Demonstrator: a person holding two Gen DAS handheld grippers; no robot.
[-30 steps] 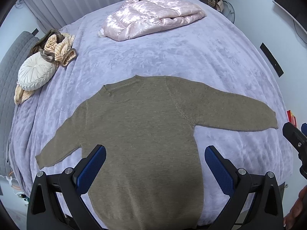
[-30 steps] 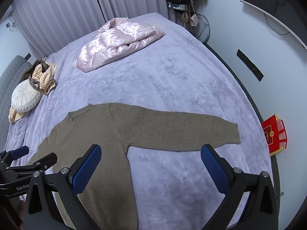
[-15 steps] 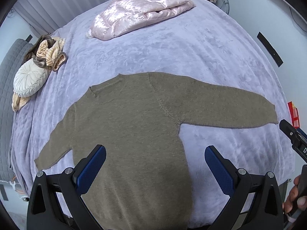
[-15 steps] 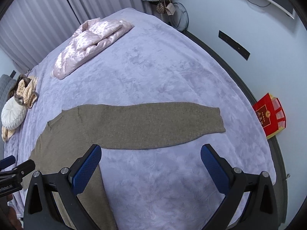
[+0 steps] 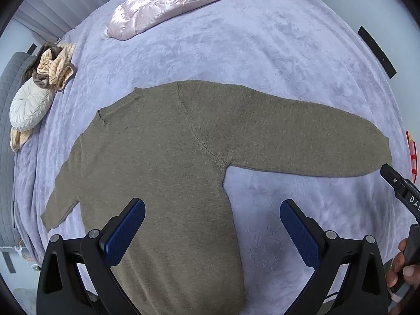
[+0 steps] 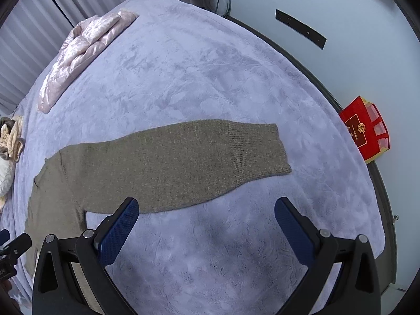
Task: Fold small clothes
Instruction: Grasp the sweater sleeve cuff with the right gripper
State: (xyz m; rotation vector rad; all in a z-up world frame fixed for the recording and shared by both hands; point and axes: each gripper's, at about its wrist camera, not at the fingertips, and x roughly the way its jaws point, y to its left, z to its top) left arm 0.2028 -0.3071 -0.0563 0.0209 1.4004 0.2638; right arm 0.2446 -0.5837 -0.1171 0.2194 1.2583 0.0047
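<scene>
A knitted olive sweater (image 5: pixel 162 173) is spread flat on the plush lilac bed (image 6: pixel 199 60), one ribbed cuff (image 6: pixel 258 149) reaching toward the right edge, bare cover beyond. Both grippers, left (image 5: pixel 212 232) and right (image 6: pixel 207 229), are held wide open above it. The hem is cut off.

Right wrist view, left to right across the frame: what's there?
Round white cushion at the left edge → pink quilted jacket → olive sweater, sleeve stretched rightward → sleeve cuff → red gift bag off the bed's right side.
</scene>
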